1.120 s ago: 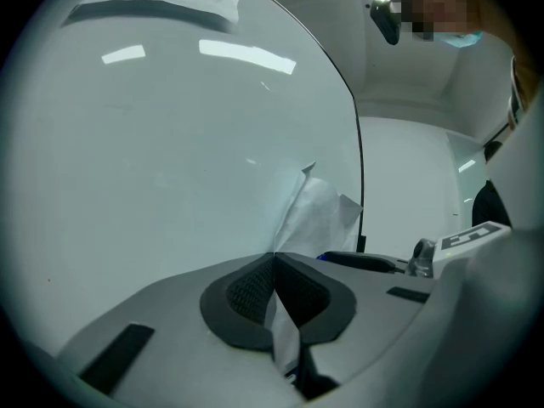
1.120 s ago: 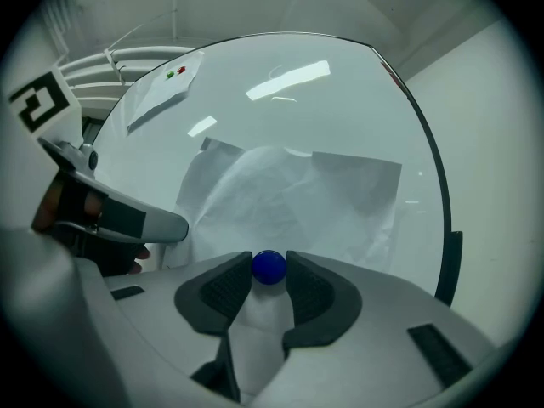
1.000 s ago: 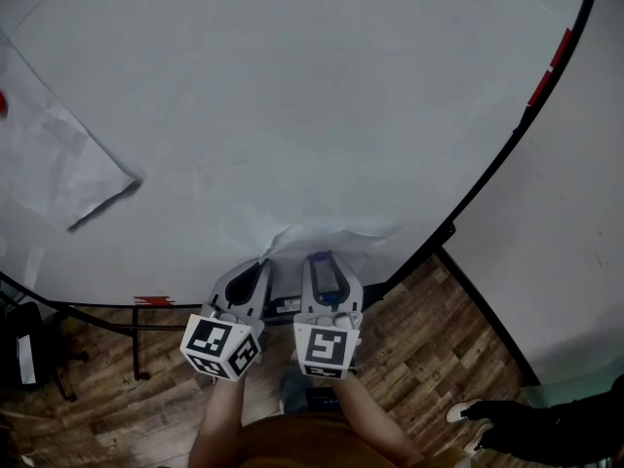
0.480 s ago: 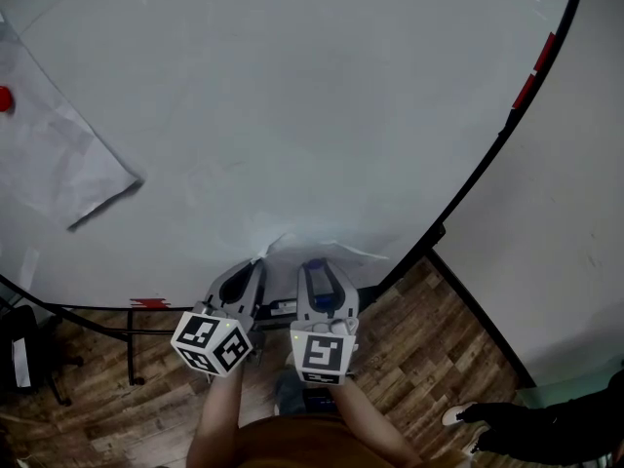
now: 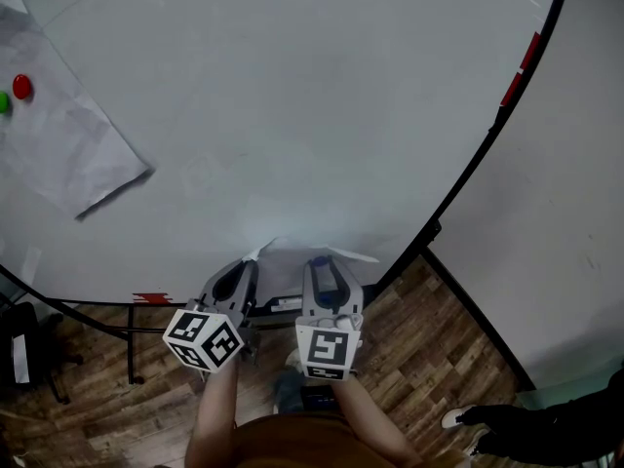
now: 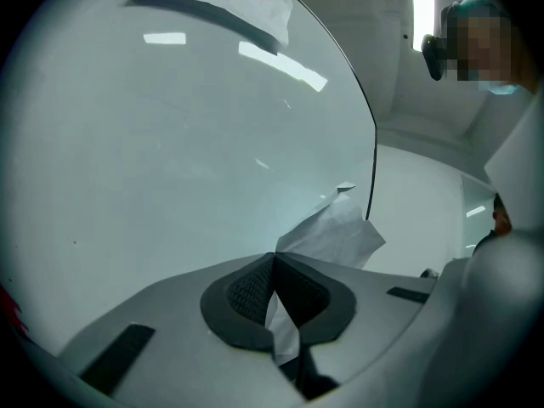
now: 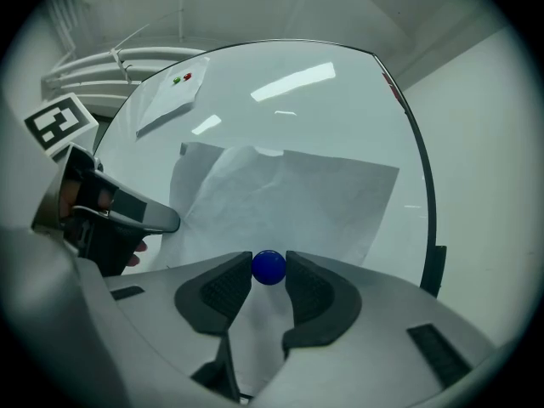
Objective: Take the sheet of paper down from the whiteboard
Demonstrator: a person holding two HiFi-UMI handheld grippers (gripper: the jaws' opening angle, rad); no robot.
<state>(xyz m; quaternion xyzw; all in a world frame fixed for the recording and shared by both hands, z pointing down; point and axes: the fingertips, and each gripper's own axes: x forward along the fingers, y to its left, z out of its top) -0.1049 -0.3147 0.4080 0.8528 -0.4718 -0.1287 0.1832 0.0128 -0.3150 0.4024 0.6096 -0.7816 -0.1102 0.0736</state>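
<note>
A white sheet of paper (image 5: pixel 343 253) lies low on the whiteboard (image 5: pixel 292 96), its bottom edge curling off the surface. My left gripper (image 5: pixel 250 262) is shut on that bottom edge. In the left gripper view the paper (image 6: pixel 330 230) runs pinched between the pads of the left gripper (image 6: pixel 274 258). Beside it, my right gripper (image 5: pixel 318 263) is shut on a small blue ball magnet (image 5: pixel 319 260). The right gripper view shows the magnet (image 7: pixel 269 267) clamped at the tips of the right gripper (image 7: pixel 269 263), in front of the sheet (image 7: pixel 280 198).
A second sheet (image 5: pixel 58 144) hangs at the board's upper left under a red magnet (image 5: pixel 21 87) and a green one (image 5: pixel 3 102). The board's black frame (image 5: pixel 468 164) curves down the right. Stand legs (image 5: pixel 97 320) and a bystander's shoes (image 5: pixel 483 413) are on the wooden floor.
The left gripper has rolled, its marker cube tipping to the left. The sheet's bottom edge bulges less than before. The right gripper has kept its place.
</note>
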